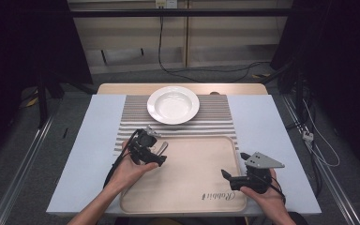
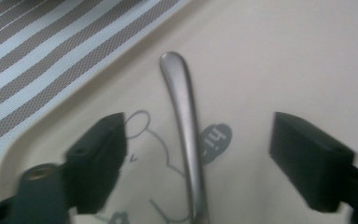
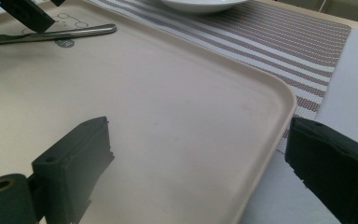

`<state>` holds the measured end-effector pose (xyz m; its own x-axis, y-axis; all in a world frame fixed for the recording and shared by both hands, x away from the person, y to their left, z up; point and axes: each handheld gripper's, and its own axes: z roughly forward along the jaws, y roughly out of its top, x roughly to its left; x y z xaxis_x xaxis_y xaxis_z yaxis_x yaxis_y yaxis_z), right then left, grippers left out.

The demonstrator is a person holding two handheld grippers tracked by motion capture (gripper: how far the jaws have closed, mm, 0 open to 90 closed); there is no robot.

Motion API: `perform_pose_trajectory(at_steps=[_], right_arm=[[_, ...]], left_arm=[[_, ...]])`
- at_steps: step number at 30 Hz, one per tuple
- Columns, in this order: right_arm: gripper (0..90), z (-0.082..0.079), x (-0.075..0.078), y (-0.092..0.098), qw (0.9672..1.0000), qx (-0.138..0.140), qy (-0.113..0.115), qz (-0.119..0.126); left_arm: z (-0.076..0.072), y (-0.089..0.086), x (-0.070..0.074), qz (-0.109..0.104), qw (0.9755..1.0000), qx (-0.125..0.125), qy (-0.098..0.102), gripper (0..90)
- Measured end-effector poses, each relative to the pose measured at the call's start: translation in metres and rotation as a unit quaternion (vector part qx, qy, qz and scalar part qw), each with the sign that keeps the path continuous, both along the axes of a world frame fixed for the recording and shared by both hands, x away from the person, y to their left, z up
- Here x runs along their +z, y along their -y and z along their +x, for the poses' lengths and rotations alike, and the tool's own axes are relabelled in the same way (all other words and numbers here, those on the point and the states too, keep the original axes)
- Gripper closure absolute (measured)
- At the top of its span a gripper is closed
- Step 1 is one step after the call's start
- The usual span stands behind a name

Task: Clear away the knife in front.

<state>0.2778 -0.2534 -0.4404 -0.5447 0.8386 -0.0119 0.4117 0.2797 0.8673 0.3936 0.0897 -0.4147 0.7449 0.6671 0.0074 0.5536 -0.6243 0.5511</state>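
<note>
Right gripper: the black two-jaw right gripper [image 1: 232,170], topped by a grey three-cornered plate, sits in the person's right hand [image 1: 267,199] at the near right edge of the tray; its jaws are spread wide with nothing between them, one over the tray's surface and the other past the tray's right rim.
Tray: the beige rounded-corner plastic tray [image 1: 192,187] lies on the near middle of the counter, with dark lettering printed along its near edge; its far rim overlaps the striped mat.
Left gripper: the black two-jaw left gripper [image 1: 158,152], held in the person's left hand [image 1: 129,172], hangs over the tray's far left corner; its jaws are spread, one on each side of the utensil handle and touching neither side of it.
Utensil: a slim silver metal utensil handle [image 2: 186,121] lies flat on the tray near that far left corner, across a line drawing and a small grey "hi" bubble printed on the tray; its working end is hidden, so I cannot tell what kind it is.
Mat: a grey-and-white striped woven placemat [image 1: 136,117] lies just beyond the tray.
Plate: a round white ceramic deep plate [image 1: 173,104] rests on the mat, beyond the tray's far edge.
Counter: the pale blue-grey counter [image 1: 89,154] extends to either side of the tray.
</note>
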Motion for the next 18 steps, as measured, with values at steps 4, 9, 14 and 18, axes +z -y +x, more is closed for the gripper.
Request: perform_pose_trajectory(at_steps=[4,9,14,18], right_arm=[[6.9,0.0,0.0,0.0,1.0,0.001,0.0,-0.001],[6.9,0.0,0.0,0.0,1.0,0.001,0.001,-0.002],[6.7,0.001,0.0,-0.001,1.0,-0.002,-0.001,-0.004],[6.7,0.001,0.0,-0.002,1.0,0.001,0.001,-0.006]], left_arm=[[-0.004,0.009,-0.006,0.011,0.9997,-0.023,0.005,8.6],[-0.01,0.012,-0.005,0.006,0.9971,-0.019,0.073,38.1],[-0.001,0.01,-0.012,-0.023,0.9983,-0.026,0.046,68.8],[0.0,0.013,-0.018,-0.009,0.9988,-0.036,0.031,84.2]])
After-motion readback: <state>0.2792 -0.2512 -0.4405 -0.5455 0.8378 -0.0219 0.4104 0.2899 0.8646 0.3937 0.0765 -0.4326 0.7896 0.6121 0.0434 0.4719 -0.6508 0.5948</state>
